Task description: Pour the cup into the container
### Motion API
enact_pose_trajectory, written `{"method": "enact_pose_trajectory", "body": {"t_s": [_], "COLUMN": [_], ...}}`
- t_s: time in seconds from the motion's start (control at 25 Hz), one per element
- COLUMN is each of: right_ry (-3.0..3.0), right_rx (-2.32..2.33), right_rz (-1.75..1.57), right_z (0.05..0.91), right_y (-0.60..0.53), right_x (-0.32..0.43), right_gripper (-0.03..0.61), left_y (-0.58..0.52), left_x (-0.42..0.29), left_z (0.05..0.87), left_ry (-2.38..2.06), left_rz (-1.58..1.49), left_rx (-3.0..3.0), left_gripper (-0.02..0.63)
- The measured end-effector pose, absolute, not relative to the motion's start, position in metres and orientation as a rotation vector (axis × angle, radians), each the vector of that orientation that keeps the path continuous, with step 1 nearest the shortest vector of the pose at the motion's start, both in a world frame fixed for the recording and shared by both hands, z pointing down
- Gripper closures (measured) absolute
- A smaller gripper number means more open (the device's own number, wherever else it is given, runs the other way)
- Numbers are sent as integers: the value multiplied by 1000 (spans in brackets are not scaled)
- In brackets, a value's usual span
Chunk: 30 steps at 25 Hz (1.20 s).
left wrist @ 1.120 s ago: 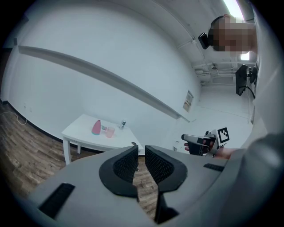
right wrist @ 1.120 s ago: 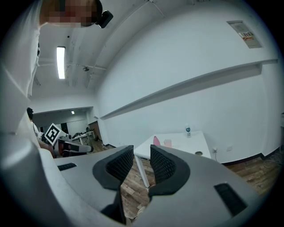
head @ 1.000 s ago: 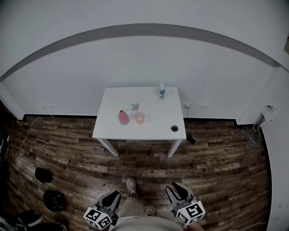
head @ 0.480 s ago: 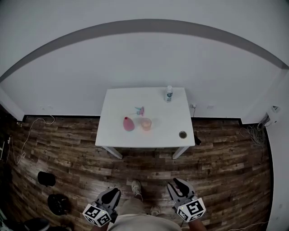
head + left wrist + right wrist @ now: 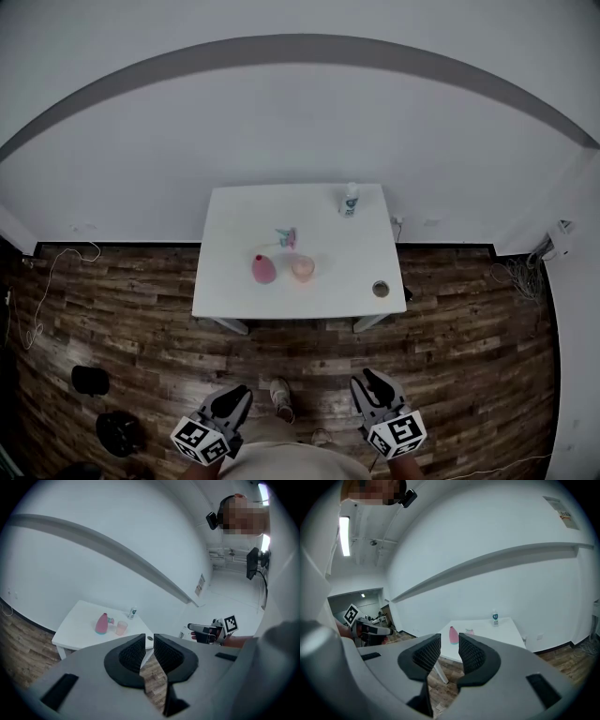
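A white table [image 5: 234,291] stands against the wall, well ahead of me. On it a translucent pink cup [image 5: 302,269] stands just right of a pink bottle-shaped container [image 5: 263,269]; both also show in the left gripper view, cup [image 5: 121,628] and container [image 5: 101,624]. My left gripper [image 5: 236,397] and right gripper [image 5: 367,382] hang over the wooden floor, far short of the table. Both are shut and hold nothing. The left gripper [image 5: 149,639] and right gripper [image 5: 449,640] each point toward the table. In the right gripper view the container [image 5: 453,635] shows but the cup is hidden.
A small water bottle [image 5: 350,200] stands at the table's back right, a small pink-and-teal item [image 5: 286,236] behind the cup, a dark round thing [image 5: 381,289] at the front right corner. Dark bags [image 5: 90,380] and cables [image 5: 37,300] lie on the floor at left. My shoe [image 5: 279,394] shows between the grippers.
The table has slid lower and nearer in the head view as I walk toward it. Both grippers stay low in the picture, shut as before.
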State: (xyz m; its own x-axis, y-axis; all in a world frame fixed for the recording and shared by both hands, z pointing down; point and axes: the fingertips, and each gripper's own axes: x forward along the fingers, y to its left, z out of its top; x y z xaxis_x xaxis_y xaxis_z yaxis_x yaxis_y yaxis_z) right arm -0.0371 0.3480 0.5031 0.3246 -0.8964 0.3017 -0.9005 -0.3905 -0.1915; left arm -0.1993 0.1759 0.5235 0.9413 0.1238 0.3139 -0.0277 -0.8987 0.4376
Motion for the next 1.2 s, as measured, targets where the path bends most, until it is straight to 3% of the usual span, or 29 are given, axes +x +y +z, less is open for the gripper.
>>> {"method": "enact_pose_trajectory", "body": {"t_s": [0.68, 1.2], "right_ry": [-1779, -1731], "right_rx": [2692, 2578], "right_rz": [519, 489], "right_z": [485, 496], "right_y": [241, 212], "right_x": [-5, 2], "right_gripper": [477, 477], "left_y": [56, 36], "left_x": [-163, -147], "left_z": [527, 528], "left_ry": [111, 141], "left_rz": [378, 367], "left_rx": [2676, 2681], "left_gripper": [561, 561]}}
